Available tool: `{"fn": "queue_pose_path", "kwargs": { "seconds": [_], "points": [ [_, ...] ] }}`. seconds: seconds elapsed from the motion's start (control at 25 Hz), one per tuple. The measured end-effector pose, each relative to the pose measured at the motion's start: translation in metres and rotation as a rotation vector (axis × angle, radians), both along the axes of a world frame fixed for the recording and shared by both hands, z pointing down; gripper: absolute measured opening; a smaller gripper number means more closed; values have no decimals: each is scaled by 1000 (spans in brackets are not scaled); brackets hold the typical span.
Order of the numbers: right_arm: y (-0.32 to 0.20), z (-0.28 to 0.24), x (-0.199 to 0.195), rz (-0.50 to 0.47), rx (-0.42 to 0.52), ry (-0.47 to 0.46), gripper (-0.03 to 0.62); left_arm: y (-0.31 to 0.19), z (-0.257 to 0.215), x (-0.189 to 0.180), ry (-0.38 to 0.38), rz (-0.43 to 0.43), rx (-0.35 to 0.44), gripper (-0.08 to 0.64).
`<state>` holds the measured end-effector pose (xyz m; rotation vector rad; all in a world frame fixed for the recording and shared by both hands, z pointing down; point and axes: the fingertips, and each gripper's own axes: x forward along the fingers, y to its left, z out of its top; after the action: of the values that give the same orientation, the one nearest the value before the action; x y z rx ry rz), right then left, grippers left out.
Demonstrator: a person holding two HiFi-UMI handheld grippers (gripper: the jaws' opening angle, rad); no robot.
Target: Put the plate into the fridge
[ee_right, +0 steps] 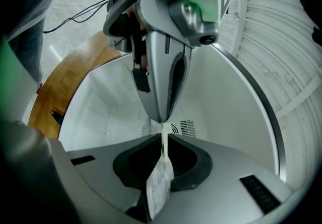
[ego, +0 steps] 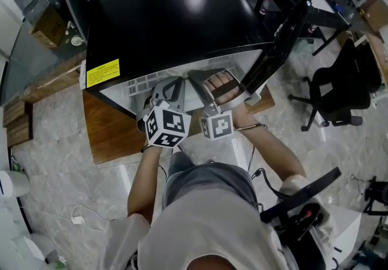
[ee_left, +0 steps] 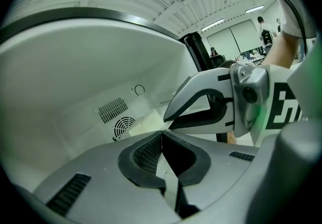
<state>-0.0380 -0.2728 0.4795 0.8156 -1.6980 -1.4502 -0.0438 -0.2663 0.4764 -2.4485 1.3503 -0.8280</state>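
Observation:
I hold both grippers at the open mouth of the black mini fridge (ego: 170, 20), tips close together and pointing into its white inside. The plate (ee_right: 162, 172) shows only edge-on, as a thin white sheet. My right gripper (ee_right: 164, 140) is shut on it. In that view my left gripper (ee_right: 162, 117) comes down from above and meets the plate's far edge. In the left gripper view the left gripper (ee_left: 162, 135) is shut, with a pale sliver of the plate (ee_left: 169, 177) between its pads, and the right gripper (ee_left: 166, 117) points at it. From the head view the plate is hidden behind the left gripper (ego: 171, 85) and right gripper (ego: 205, 79).
The fridge door (ego: 280, 41) stands open to the right. A vent grille (ee_left: 116, 117) sits on the fridge's white back wall. The fridge rests on a wooden platform (ego: 112, 132). An office chair (ego: 339, 90) and a desk frame (ego: 315, 14) stand to the right.

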Motion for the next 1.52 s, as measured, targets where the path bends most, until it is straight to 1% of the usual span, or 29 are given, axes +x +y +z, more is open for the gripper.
{"fn": "queue_pose_path", "kwargs": {
  "seconds": [0.16, 0.28, 0.4, 0.44, 0.48, 0.52, 0.56, 0.64, 0.68, 0.72, 0.8, 0.88, 0.96, 1.04, 1.2, 1.28, 1.4, 1.52],
  "points": [
    [2, 1, 5, -2, -37, -29, 26, -8, 2, 3, -3, 0, -10, 20],
    [6, 5, 7, -25, -65, -61, 26, -11, 6, 7, 0, -10, -14, 20],
    [10, 5, 4, -73, -60, -57, 26, -13, 6, 8, 11, -24, -12, 20],
    [12, 3, 4, -79, -60, -60, 26, -14, 6, 9, 14, -27, -13, 20],
    [13, 0, 5, -71, -71, -82, 26, -14, 6, 9, 16, -27, -16, 20],
    [14, -4, 9, -47, -101, -134, 25, -13, 6, 9, 17, -26, -19, 20],
    [15, -9, 14, -12, -157, -214, 25, -12, 6, 9, 17, -26, -22, 20],
    [11, -12, 25, 71, -323, -401, 25, -10, 5, 7, 20, -31, -18, 20],
    [6, -12, 29, 107, -402, -481, 25, -9, 3, 5, 27, -37, -13, 20],
    [1, -11, 32, 137, -460, -546, 25, -9, 2, 4, 36, -45, -6, 20],
    [-9, -10, 36, 182, -514, -635, 25, -8, 1, 2, 55, -58, -1, 20],
    [-13, -11, 41, 211, -531, -704, 25, -5, 3, 3, 68, -62, -7, 20],
    [-15, -12, 43, 213, -550, -763, 25, -1, 5, 2, 75, -62, -14, 20],
    [-16, -14, 39, 197, -565, -777, 25, 0, 4, 1, 84, -60, -16, 20],
    [-13, -13, 30, 149, -589, -749, 25, -1, 4, 4, 107, -61, -19, 20],
    [-10, -14, 29, 135, -599, -751, 25, -1, 4, 7, 115, -62, -18, 20],
    [-3, -23, 31, 122, -637, -813, 25, 3, -3, 9, 143, -74, -10, 20],
    [7, -34, 32, 105, -670, -885, 25, 9, -12, 8, 211, -102, 10, 20]
  ]
}}
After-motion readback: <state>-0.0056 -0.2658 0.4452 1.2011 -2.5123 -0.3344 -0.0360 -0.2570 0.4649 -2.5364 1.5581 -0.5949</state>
